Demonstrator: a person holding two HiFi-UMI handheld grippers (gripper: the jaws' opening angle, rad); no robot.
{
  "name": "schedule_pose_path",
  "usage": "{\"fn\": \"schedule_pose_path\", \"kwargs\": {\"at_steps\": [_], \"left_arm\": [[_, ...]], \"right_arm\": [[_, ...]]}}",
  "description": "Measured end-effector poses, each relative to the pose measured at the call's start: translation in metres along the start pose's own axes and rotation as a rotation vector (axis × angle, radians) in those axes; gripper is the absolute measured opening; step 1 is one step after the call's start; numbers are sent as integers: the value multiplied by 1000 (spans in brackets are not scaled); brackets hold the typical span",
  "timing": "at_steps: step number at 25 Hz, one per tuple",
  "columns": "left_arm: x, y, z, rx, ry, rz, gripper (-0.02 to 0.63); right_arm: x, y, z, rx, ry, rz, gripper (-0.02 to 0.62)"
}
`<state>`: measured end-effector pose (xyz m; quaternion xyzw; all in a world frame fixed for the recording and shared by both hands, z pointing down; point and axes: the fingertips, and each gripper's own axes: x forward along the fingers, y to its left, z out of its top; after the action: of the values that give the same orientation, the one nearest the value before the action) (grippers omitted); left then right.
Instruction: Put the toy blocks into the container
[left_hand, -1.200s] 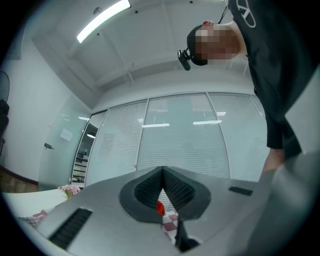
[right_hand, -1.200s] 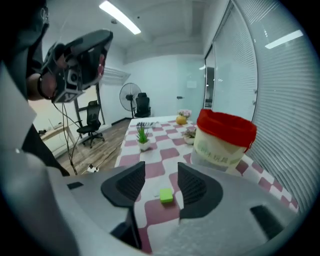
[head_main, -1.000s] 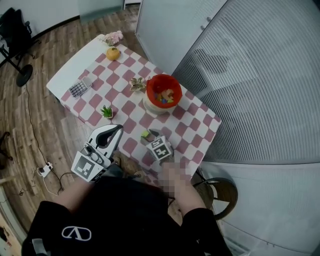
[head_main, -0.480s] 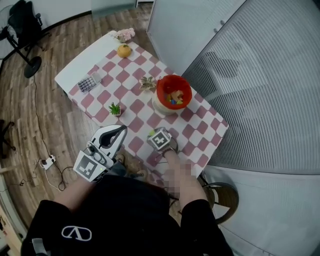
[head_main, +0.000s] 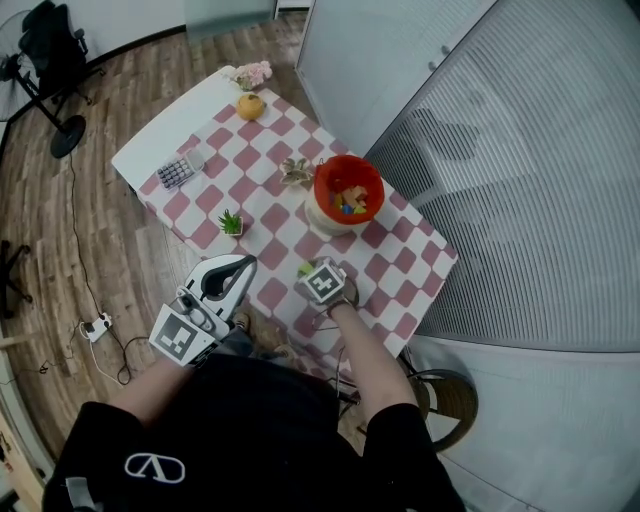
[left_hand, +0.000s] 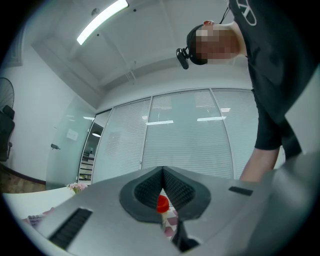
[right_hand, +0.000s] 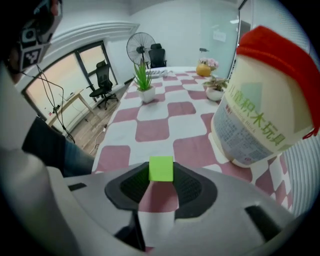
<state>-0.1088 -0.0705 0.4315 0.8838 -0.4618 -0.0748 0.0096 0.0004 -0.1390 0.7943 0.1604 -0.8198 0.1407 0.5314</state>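
1. Left gripper (head_main: 243, 264): I log it off the table's (head_main: 160, 140) near edge. Its own view shows the jaws pressed together on nothing.
2. Right gripper (head_main: 309, 271): down at the table, jaws just closing and pinching the green block (right_hand: 161, 169). The head view shows me only a sliver of that block.
3. Container (head_main: 322, 190): farther right. Coloured blocks (head_main: 348, 200) inside show only from the head.

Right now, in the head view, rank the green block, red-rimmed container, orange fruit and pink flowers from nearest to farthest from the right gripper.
1. Green block: between the jaws of the right gripper, which have just been closing on it.
2. Red-rimmed container: just beyond the gripper.
3. Orange fruit: near the far end of the table.
4. Pink flowers: at that end, past the fruit.
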Motion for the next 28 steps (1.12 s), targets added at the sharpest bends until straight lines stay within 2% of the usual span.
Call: {"fn": "schedule_pose_path", "kwargs": {"at_steps": [4,10,19,23,28], "left_arm": [[5,-1,2,0,-8,-13,5],[20,-6,7,-7,-34,-48,5],[44,-18,18,-9,-71,-105,5],[51,-24,22,-7,-83,-126,5],[55,-28,22,-8,-89,-135,5]], "right_arm": [[-50,-9,38,32,-201,-63,150],[-158,-13,85,50,-571,-196,150],[-303,-6,103,91,-1037,-400,150],[-346,-4,96,119,-1185,-485,150],[-370,-10,85,168,-1262,-538,150]]}}
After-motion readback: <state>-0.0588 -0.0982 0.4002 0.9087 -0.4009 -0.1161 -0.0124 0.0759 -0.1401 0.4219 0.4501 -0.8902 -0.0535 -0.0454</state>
